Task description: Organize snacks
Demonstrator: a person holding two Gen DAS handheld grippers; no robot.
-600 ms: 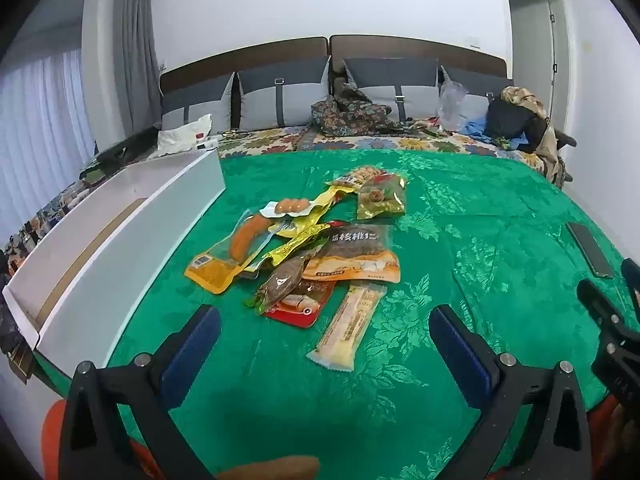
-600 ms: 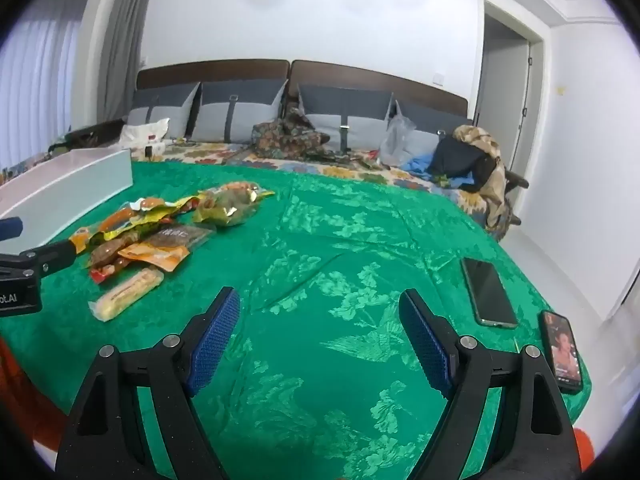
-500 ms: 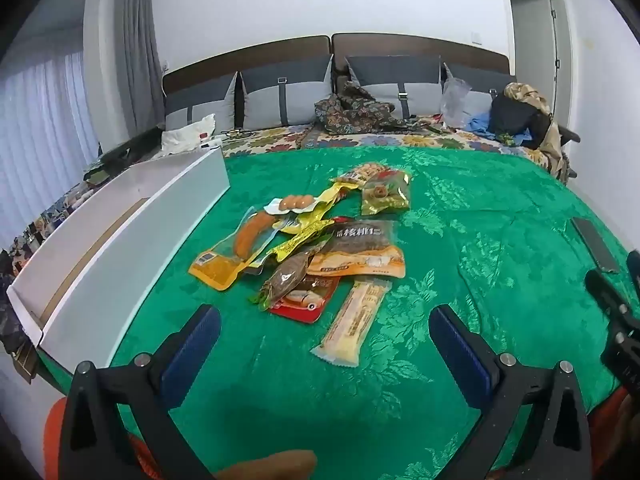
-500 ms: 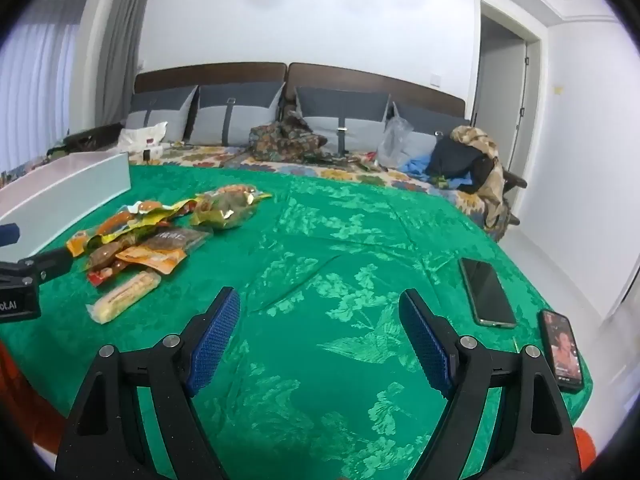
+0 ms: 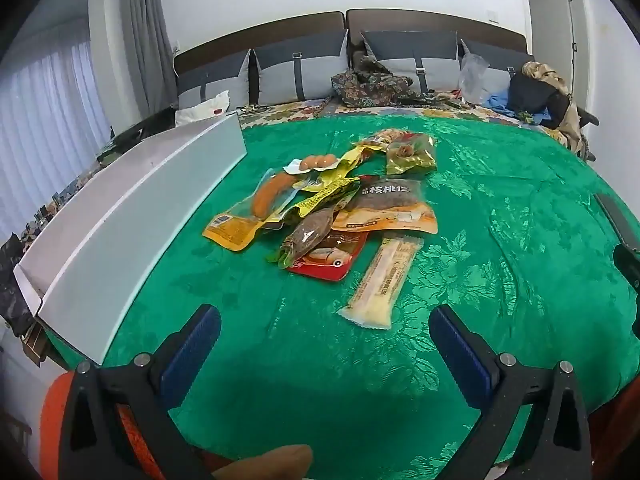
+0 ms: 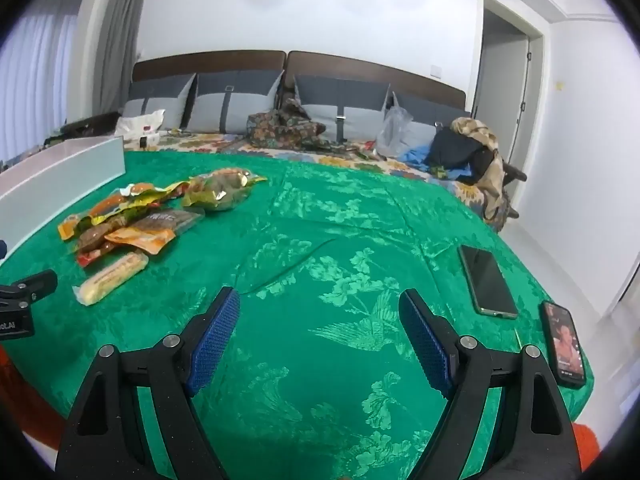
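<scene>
Both sets of fingers stand spread wide with nothing between them: left gripper (image 5: pixel 324 344), right gripper (image 6: pixel 320 328).

The task's things are a loose heap of flat foil and plastic snack packets (image 5: pixel 332 208), ahead of the left fingers and slightly to their right side; from the right fingers it lies far off to the left. Nearest the left fingers, just beyond the tips, lies a pale cream, long wrapped snack bar (image 5: pixel 382 282), apart from the heap except at its far end. Behind it we see a red pouch (image 5: pixel 332 258) under a brown leaf-shaped packet (image 5: pixel 310 234), an orange sausage pack (image 5: pixel 248 216) and a gold-edged clear bag (image 5: pixel 410 154) at the far end.

We judge all of them light, limp and slick. The film will crinkle and slide, and overlapping packets may drag along together. The bar looks the stiffest, so we would take it across its middle, short way, fingers low to the cloth. The pouches are better pinched at a sealed edge.

The surface is a bed under a green brocade spread (image 6: pixel 340 240), soft and wrinkled, so it will give under pressure. A long white open box (image 5: pixel 132 216) lies left of the left fingers, the likely bin. Two dark smartphones (image 6: pixel 486 280) lie right of the right fingers. Beyond are grey pillows (image 6: pixel 232 100) and clutter, then white walls.
</scene>
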